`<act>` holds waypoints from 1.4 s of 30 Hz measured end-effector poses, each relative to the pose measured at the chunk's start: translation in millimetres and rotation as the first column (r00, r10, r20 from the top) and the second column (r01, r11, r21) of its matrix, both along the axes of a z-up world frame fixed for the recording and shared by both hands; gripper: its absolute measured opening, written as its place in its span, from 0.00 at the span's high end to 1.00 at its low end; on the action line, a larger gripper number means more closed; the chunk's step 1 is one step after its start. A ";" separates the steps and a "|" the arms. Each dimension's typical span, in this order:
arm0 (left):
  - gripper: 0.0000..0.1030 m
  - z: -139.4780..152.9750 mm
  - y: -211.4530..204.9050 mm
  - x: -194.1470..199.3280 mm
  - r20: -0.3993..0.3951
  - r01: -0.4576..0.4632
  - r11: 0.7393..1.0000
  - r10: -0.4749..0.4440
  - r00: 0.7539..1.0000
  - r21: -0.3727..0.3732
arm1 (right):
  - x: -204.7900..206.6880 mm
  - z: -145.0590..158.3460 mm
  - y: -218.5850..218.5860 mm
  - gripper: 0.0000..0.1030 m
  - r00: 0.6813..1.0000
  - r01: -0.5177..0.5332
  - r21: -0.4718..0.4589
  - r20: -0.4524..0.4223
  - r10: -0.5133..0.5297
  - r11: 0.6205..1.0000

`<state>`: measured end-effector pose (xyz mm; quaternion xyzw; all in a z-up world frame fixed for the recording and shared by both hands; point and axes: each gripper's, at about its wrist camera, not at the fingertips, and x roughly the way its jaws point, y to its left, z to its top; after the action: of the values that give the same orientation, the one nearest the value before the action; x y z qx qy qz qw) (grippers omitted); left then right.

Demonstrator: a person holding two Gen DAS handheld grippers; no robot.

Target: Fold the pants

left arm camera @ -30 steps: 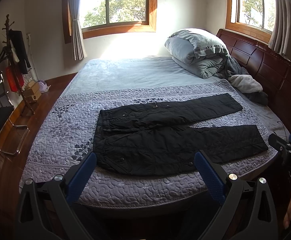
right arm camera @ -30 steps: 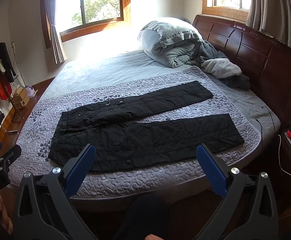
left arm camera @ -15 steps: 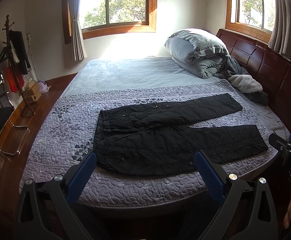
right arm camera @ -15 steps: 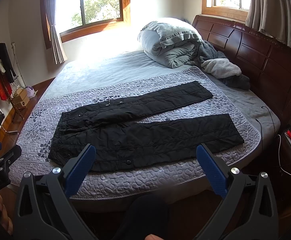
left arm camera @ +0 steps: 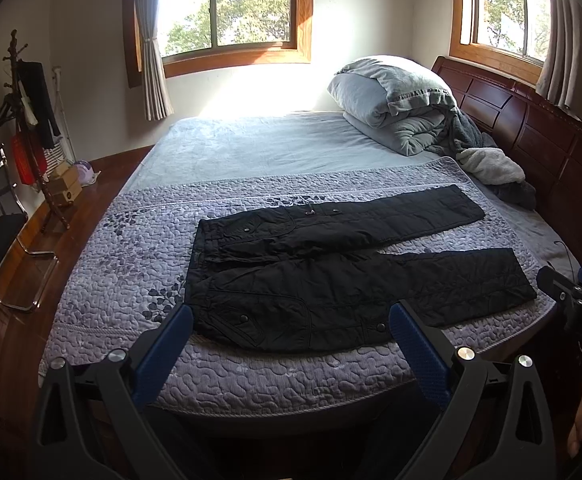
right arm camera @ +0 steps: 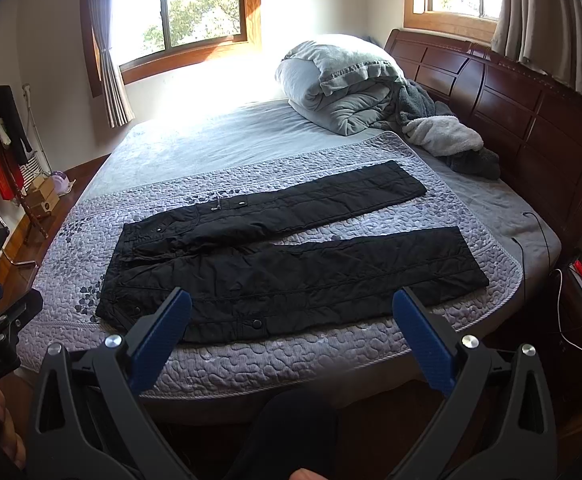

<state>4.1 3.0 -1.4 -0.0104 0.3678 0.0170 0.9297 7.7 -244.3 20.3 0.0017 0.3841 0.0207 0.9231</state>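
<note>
On the near part of the bed (left arm camera: 251, 152), atop the quilt (left arm camera: 123, 264), the black pants (left arm camera: 331, 276) lie flat, waist left, legs splayed right, no fold made yet, while the left gripper (left arm camera: 291, 332) and right gripper (right arm camera: 291, 320) hover empty, jaws spread.

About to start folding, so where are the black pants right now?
In both wrist views the black pants lie flat on the purple quilt near the bed's front edge, waistband left, legs toward the headboard.
</note>
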 end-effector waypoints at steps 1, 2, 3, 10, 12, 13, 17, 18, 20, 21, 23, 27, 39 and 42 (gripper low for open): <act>0.03 -0.6 0.6 0.7 -0.002 -0.001 1.000 0.001 1.000 0.000 | 0.5 -0.9 0.3 0.02 1.000 0.000 0.000 -0.001 0.000 1.000; 0.03 -1.2 1.1 1.9 -0.004 -0.001 1.000 0.001 1.000 -0.001 | 0.7 -1.3 0.5 0.02 1.000 0.001 -0.002 -0.001 -0.001 1.000; 0.03 -2.2 2.1 2.7 -0.008 -0.001 1.000 0.001 1.000 -0.004 | 2.1 -2.4 0.7 0.02 1.000 0.001 -0.003 -0.003 -0.001 1.000; 0.03 -8.2 6.3 9.4 -0.021 -0.009 1.000 0.009 1.000 -0.008 | 8.4 -8.4 1.5 0.02 1.000 0.001 -0.003 -0.013 -0.001 1.000; 0.03 -9.8 6.7 11.3 -0.023 -0.010 1.000 0.010 1.000 -0.005 | 10.7 -10.1 1.8 0.02 1.000 0.003 -0.005 -0.017 -0.003 1.000; 0.03 -10.3 6.7 12.7 -0.025 -0.010 1.000 0.010 1.000 -0.004 | 12.0 -11.5 1.7 0.02 1.000 0.003 -0.004 -0.020 -0.003 1.000; 0.03 -12.9 7.3 18.7 -0.031 -0.011 1.000 0.011 0.999 -0.004 | 17.0 -13.8 -0.8 0.02 1.000 0.005 -0.003 -0.025 -0.005 1.000; 0.03 -14.4 7.8 20.7 -0.035 -0.011 1.000 0.011 0.999 -0.004 | 18.7 -15.0 -1.2 0.02 1.000 0.006 -0.004 -0.027 -0.007 1.000; 0.03 -17.6 8.0 25.1 -0.044 -0.010 1.000 0.010 0.999 -0.005 | 22.6 -17.5 -1.8 0.02 1.000 0.008 -0.004 -0.030 -0.008 1.000; 0.03 -20.0 8.7 27.5 -0.049 -0.009 1.000 0.008 0.999 -0.008 | 24.6 -19.4 -2.2 0.02 0.999 0.008 -0.003 -0.033 -0.008 1.000; 0.03 -25.9 13.0 33.4 -0.060 0.005 0.999 -0.007 0.998 -0.032 | 30.7 -26.0 -5.1 0.02 0.999 0.006 0.006 -0.045 -0.005 1.000; 0.03 -52.2 42.8 55.0 -0.113 0.062 0.973 -0.089 0.990 -0.223 | 49.4 -47.9 -13.3 0.02 0.995 -0.019 0.061 -0.098 0.025 0.998; 0.03 -237.2 197.9 153.9 -0.461 -0.137 0.833 -0.154 0.874 -0.536 | 96.9 -138.3 -55.1 0.02 0.970 0.030 0.074 -0.242 -0.011 0.997; 0.04 -275.8 232.8 169.2 -0.501 -0.254 0.759 -0.108 0.859 -0.599 | 102.4 -155.0 -57.0 0.02 0.966 0.032 0.088 -0.257 -0.008 0.996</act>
<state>173.3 235.8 -277.1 -0.3400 0.5808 -0.0711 0.7362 110.1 -301.3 -134.7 0.0507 0.4986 0.0286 0.8649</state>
